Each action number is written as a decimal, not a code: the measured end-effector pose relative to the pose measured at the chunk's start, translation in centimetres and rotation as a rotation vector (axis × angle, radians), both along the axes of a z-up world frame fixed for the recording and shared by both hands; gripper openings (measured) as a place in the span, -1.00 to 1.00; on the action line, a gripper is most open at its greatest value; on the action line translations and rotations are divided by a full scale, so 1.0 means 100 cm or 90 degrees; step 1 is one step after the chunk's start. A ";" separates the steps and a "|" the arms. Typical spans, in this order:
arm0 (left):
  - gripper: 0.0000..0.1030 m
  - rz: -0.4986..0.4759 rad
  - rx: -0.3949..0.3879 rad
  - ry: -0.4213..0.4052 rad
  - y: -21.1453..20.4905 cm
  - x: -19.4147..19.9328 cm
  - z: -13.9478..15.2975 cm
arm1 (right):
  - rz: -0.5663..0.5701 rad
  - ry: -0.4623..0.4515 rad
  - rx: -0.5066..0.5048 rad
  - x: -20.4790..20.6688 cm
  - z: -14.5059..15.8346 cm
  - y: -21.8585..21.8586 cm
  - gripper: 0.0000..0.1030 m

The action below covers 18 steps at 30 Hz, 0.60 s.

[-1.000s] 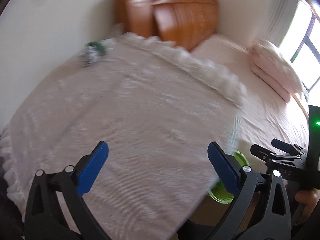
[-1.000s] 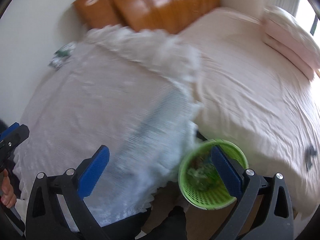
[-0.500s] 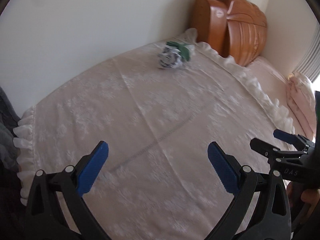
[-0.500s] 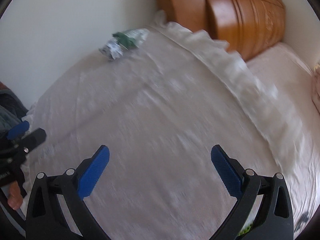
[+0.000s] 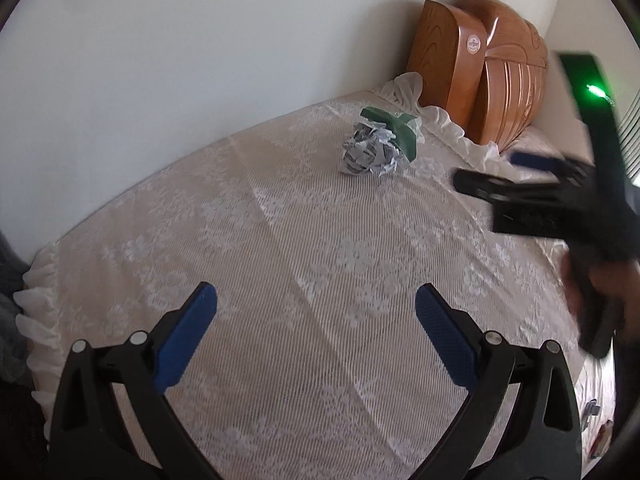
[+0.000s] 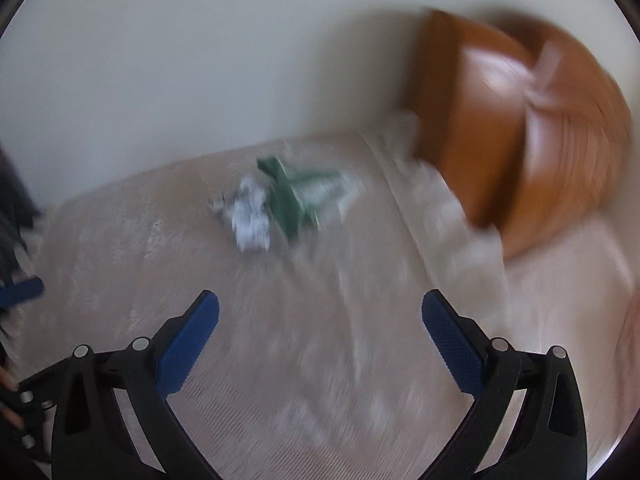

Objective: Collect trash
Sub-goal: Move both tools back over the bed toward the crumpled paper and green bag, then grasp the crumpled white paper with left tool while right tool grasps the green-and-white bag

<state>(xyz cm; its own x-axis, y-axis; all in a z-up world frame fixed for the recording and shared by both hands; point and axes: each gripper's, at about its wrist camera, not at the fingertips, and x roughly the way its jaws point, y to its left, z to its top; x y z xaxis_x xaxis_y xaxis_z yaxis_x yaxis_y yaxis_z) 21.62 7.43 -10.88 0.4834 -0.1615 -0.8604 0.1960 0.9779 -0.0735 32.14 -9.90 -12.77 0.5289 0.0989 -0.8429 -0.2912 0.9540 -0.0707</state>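
Observation:
A crumpled ball of printed paper (image 5: 370, 152) lies on the lace-covered table (image 5: 280, 280) near the wall, with a green wrapper (image 5: 394, 130) touching its far side. Both show blurred in the right wrist view, the paper (image 6: 250, 216) and the wrapper (image 6: 298, 196). My left gripper (image 5: 316, 332) is open and empty over the table's near part. My right gripper (image 6: 320, 336) is open and empty, closer to the trash; it shows at the right in the left wrist view (image 5: 508, 176).
A wooden headboard (image 5: 480, 80) stands behind the table's far right corner, with the pink bed beyond it. A white wall (image 5: 200, 60) runs along the table's far side. The table's ruffled edge (image 5: 32, 300) is at the left.
Both grippers swung left from the bed and the green basket toward the table. The right gripper has moved forward toward the trash. The basket is out of view now.

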 end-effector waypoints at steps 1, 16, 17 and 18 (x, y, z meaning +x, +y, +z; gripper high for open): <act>0.85 0.000 -0.001 0.000 -0.001 0.002 0.000 | 0.051 0.001 -0.032 0.011 -0.004 0.007 0.96; 0.85 0.008 -0.011 0.007 -0.002 0.036 -0.011 | 0.312 0.035 -0.242 0.084 -0.039 0.045 0.72; 0.85 0.008 -0.011 0.006 -0.003 0.040 -0.011 | 0.316 0.045 -0.245 0.087 -0.042 0.046 0.61; 0.85 0.007 -0.012 0.005 -0.003 0.040 -0.010 | 0.317 0.053 -0.247 0.089 -0.045 0.047 0.43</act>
<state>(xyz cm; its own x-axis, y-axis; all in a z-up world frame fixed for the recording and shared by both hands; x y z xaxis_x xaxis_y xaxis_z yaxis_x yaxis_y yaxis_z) 25.63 7.12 -11.92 0.4790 -0.1722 -0.8608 0.1843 0.9784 -0.0932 41.02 -5.18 -17.25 0.4290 -0.0053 -0.9033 -0.7124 0.6128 -0.3420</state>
